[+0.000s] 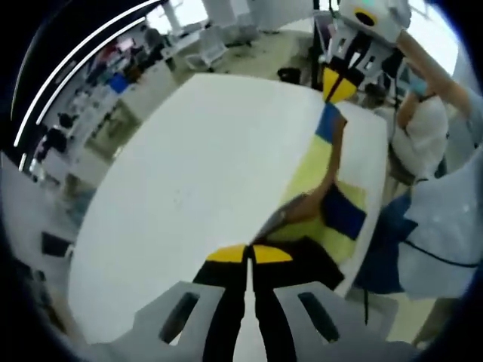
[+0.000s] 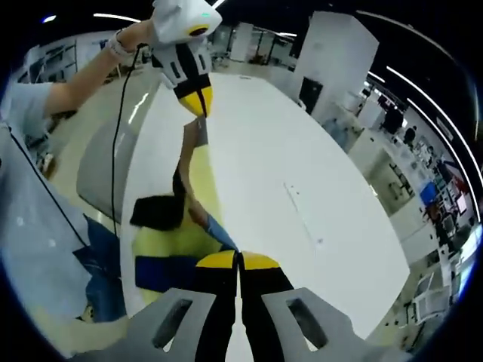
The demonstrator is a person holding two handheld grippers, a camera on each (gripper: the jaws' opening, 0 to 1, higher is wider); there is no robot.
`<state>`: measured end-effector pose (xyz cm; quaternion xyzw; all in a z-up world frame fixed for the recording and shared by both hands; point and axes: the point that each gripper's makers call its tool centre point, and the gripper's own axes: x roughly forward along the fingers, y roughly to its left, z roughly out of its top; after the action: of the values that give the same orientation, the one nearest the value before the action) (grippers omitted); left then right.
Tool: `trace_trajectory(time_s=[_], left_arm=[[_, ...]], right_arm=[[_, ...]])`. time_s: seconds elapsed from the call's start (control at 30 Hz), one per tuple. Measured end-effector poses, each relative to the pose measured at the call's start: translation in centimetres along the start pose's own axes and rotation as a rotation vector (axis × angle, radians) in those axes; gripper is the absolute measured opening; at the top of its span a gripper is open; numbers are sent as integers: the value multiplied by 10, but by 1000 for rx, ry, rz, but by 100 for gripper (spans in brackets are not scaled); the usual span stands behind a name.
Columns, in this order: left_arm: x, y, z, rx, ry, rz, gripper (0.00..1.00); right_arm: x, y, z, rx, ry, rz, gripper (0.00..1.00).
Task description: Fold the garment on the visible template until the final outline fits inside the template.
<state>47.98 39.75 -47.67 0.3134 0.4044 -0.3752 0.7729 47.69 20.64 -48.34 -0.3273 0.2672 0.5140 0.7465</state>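
A yellow garment [image 1: 313, 173] with blue and black patches hangs stretched between my two grippers, over the right edge of the white table [image 1: 204, 166]. My left gripper [image 1: 249, 253] is shut on its near end, by the black patch. The right gripper [image 1: 339, 87] pinches the far blue corner at the top right of the left gripper view. In the right gripper view, my right gripper [image 2: 238, 260] is shut on the garment [image 2: 200, 177] at its blue edge. The left gripper [image 2: 198, 98] holds the far end above the table [image 2: 287, 151]. A black patch [image 2: 155, 211] sags to the left.
The person [image 1: 445, 219] in a light shirt stands beside the table's edge, and a hand and forearm [image 2: 90, 72] hold the left gripper. A grey chair [image 2: 98, 173] is next to the table. Desks and chairs [image 1: 204, 45] fill the room beyond.
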Motion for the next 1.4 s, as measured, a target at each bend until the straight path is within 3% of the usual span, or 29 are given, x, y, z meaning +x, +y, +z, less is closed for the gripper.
trace_trajectory(time_s=[0.63, 0.73, 1.0, 1.1, 1.4], left_arm=[[63, 56, -6, -97, -42, -52, 0], [74, 63, -7, -117, -46, -60, 0], [107, 79, -14, -171, -45, -74, 0], [116, 75, -16, -186, -51, -68, 0], [153, 90, -18, -258, -56, -82, 0]], right_arm=[[46, -52, -19, 145, -26, -53, 1], [55, -50, -25, 163, -23, -58, 1], [84, -80, -37, 221, -47, -64, 1], [92, -92, -39, 231, -54, -71, 1], [132, -119, -62, 275, -32, -88, 1]])
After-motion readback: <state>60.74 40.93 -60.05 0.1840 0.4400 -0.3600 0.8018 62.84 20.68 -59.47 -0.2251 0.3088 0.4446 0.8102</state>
